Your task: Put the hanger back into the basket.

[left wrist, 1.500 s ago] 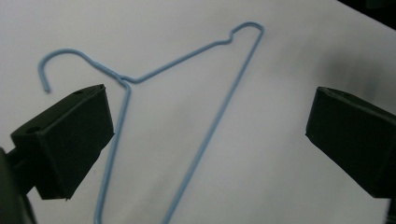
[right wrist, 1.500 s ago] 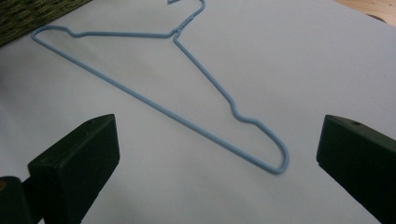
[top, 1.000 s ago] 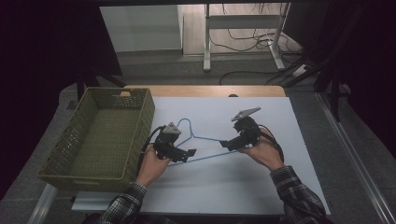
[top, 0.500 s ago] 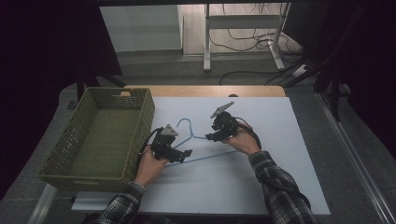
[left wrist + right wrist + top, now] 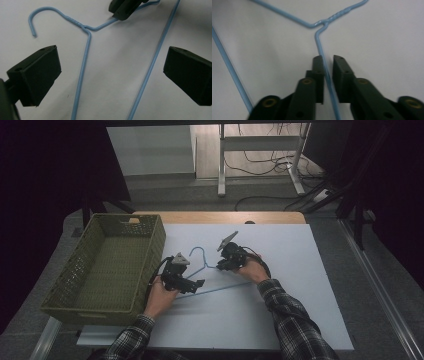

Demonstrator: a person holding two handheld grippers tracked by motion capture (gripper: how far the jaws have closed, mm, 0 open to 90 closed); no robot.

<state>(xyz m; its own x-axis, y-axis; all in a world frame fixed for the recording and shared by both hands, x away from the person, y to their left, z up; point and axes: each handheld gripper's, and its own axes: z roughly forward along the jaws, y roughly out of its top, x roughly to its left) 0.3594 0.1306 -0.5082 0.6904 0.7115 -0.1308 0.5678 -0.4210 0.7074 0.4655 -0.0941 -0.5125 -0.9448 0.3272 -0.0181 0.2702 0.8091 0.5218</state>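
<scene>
A blue wire hanger (image 5: 220, 289) lies flat on the white table (image 5: 300, 270), its hook (image 5: 197, 251) toward the basket. My left gripper (image 5: 195, 284) hovers over the hanger's left part. Its jaws stand wide open (image 5: 110, 72), with one shoulder wire (image 5: 85, 57) and the bottom bar (image 5: 150, 65) between them, untouched. My right gripper (image 5: 220, 266) sits at the other shoulder wire just below the twisted neck (image 5: 329, 20). Its jaws (image 5: 327, 62) have just been closing and now pinch that wire. The right gripper's tips (image 5: 123, 10) also show at the top of the left gripper view.
An olive woven basket (image 5: 150, 250) stands at the table's left, close to my left hand. A wooden edge (image 5: 220, 217) runs along the table's back. White surface stretches to the right and front of the hanger.
My right gripper has moved left and down from the hanger's right end to the wire beside the neck, and its jaws have closed on it. The left gripper has stayed put.
</scene>
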